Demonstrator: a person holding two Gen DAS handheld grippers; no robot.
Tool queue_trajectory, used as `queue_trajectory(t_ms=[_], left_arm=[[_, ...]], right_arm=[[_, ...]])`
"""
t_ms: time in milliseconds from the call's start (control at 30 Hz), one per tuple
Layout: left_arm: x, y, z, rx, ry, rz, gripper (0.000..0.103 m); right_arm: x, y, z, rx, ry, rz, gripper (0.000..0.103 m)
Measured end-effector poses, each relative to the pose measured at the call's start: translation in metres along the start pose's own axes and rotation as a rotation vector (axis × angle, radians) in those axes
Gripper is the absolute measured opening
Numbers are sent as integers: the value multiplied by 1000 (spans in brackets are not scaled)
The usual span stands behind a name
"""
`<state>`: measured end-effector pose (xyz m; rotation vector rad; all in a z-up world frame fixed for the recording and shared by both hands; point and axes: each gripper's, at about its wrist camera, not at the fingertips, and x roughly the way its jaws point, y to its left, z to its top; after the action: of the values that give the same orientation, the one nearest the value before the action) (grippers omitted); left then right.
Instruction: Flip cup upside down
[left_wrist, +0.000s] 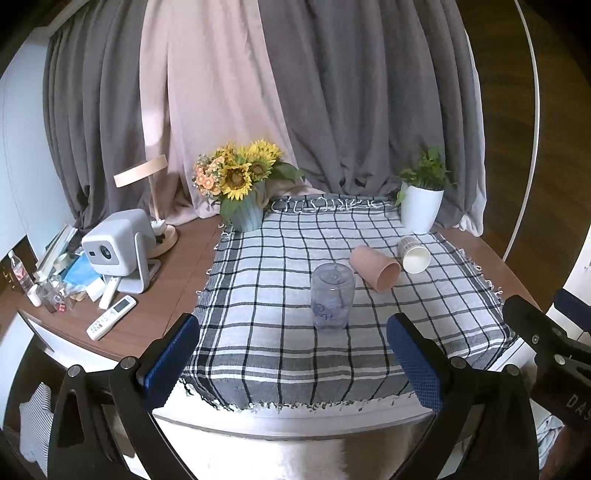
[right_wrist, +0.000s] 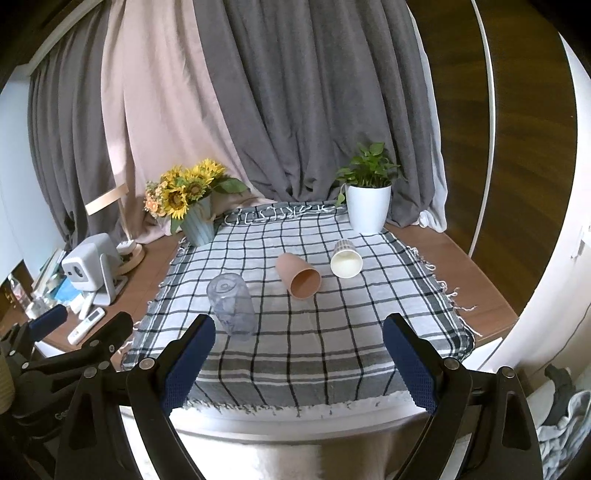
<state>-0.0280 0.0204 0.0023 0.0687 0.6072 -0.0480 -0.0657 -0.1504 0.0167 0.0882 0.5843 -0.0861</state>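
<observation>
A clear plastic cup (left_wrist: 332, 301) stands upside down on the checked cloth (left_wrist: 258, 295); it also shows in the right wrist view (right_wrist: 232, 302). A pink cup (left_wrist: 375, 268) (right_wrist: 299, 275) lies on its side, mouth towards me. A white paper cup (left_wrist: 414, 254) (right_wrist: 345, 258) lies on its side beside it. My left gripper (left_wrist: 293, 365) is open and empty, near the table's front edge, short of the clear cup. My right gripper (right_wrist: 299, 363) is open and empty, also at the front edge.
A sunflower vase (left_wrist: 240, 184) stands at the cloth's back left and a white plant pot (left_wrist: 421, 208) at its back right. A projector (left_wrist: 116, 240), a lamp, remotes (left_wrist: 110, 321) and small bottles crowd the left of the wooden table. Curtains hang behind.
</observation>
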Motion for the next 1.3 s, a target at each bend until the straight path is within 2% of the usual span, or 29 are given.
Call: queue_trajectory(t_ms=[1300], left_arm=[[1,-8,9,8,-12,-7,103]], right_arm=[[-2,-6,1,7,-4,-9,92]])
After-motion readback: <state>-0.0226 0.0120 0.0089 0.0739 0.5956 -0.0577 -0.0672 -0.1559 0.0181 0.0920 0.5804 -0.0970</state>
